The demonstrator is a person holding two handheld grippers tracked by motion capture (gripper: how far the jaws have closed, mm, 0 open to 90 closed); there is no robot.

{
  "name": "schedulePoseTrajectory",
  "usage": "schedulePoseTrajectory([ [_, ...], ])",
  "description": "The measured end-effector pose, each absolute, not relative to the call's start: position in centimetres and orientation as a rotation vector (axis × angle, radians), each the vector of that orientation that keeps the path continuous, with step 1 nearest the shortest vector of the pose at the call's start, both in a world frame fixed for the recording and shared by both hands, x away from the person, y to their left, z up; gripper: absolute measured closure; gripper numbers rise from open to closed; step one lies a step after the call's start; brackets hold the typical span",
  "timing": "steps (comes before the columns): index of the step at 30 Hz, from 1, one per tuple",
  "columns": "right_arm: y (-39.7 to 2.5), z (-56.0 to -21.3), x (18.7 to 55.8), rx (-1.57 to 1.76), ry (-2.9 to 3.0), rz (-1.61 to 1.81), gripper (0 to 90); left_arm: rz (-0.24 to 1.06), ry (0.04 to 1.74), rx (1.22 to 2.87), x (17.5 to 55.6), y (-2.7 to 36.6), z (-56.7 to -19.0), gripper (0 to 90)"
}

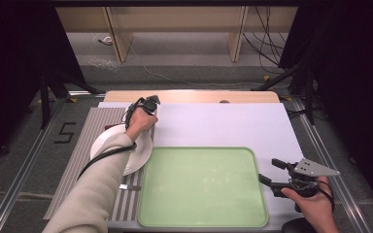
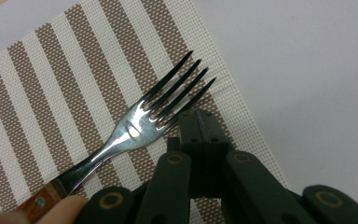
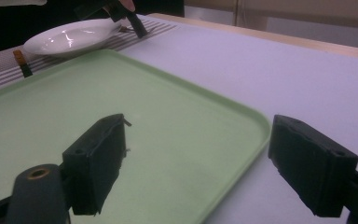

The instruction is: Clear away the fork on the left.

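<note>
honestly, the risk right now is all on my left side. my left gripper (image 2: 199, 122) has its jaws pressed together with nothing between them, tips resting just beside the tines of the fork (image 2: 140, 127), which lies flat on the striped placemat (image 2: 51, 93) beyond the white plate (image 1: 108, 141). with the tongs this narrow i can't pick the fork up; if i press forward i judge i'll only shove it along the mat or knock it toward the plate's rim. a flat steel fork on woven fabric is also poor to grab: the tips could skid off the tines, or catch the mat's edge and drag the whole thing. gripping near the tines would leave the wooden handle (image 2: 38, 203) hanging heavy, so it might swing or slip out. my right gripper (image 3: 196, 170) hovers wide apart and holding nothing over the near right corner of the green tray (image 1: 201, 187), well apart from all this, so it's little danger there.
</note>
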State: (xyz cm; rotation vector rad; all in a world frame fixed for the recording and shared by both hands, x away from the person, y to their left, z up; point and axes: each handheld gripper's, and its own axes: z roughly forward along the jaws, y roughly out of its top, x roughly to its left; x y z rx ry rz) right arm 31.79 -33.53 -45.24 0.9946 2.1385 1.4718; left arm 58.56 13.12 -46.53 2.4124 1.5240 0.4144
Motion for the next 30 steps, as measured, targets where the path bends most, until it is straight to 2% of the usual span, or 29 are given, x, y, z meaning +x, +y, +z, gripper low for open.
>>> schedulePoseTrajectory([
  [30, -33.6, -45.2, 31.8, 0.994, 2.146, 1.471, 20.0, 0.477, 1.528, 2.375, 59.9, 13.2, -46.8, 89.3],
])
